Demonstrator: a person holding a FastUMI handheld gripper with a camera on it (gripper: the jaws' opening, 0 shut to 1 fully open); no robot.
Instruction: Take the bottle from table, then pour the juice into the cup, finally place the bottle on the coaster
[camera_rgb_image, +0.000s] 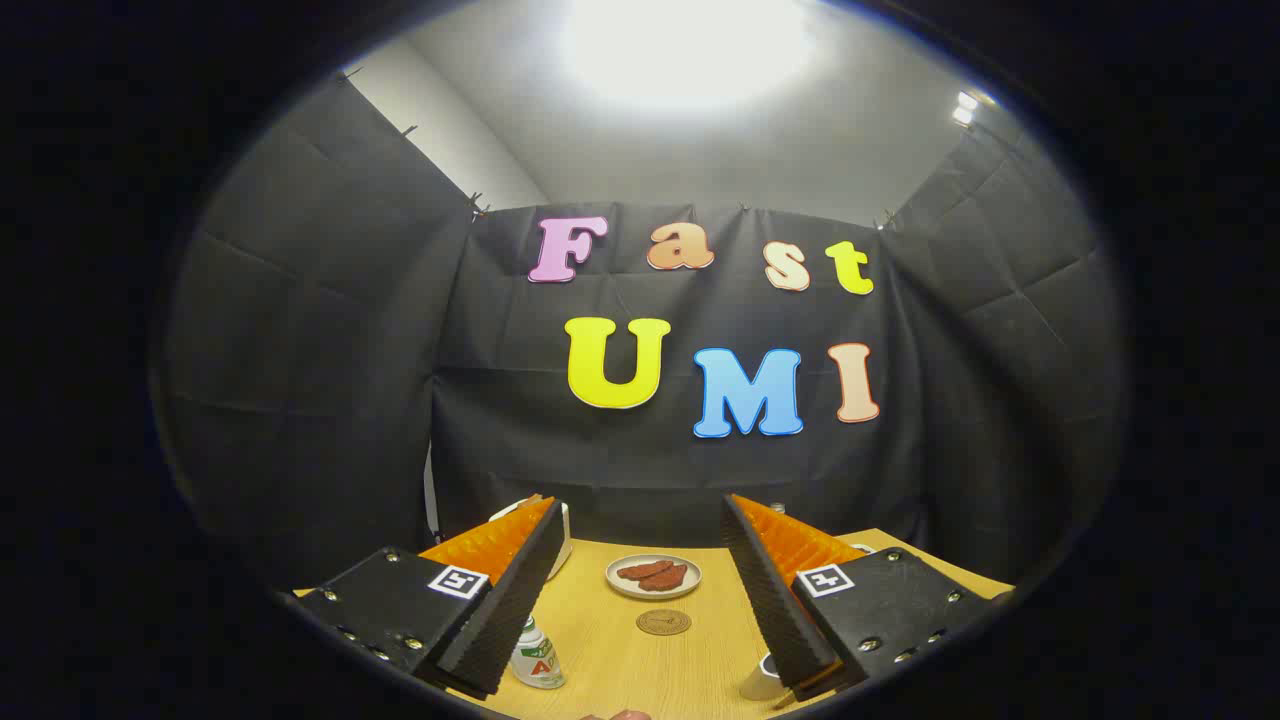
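Note:
My gripper (640, 580) hangs open above the wooden table (610, 660), its two fingers wide apart with nothing between them. A small white bottle with a green cap (537, 657) stands on the table beside the left finger, partly hidden by it. By the right finger's tip stands a pale cup (763, 678), only its rim and side showing. A round brown coaster (663, 622) lies between the fingers and farther ahead.
Just beyond the coaster sits a white plate (653, 577) holding reddish-brown food. A white object (560, 535) peeks from behind the left finger at the table's far side. Black cloth walls close the booth behind and at both sides.

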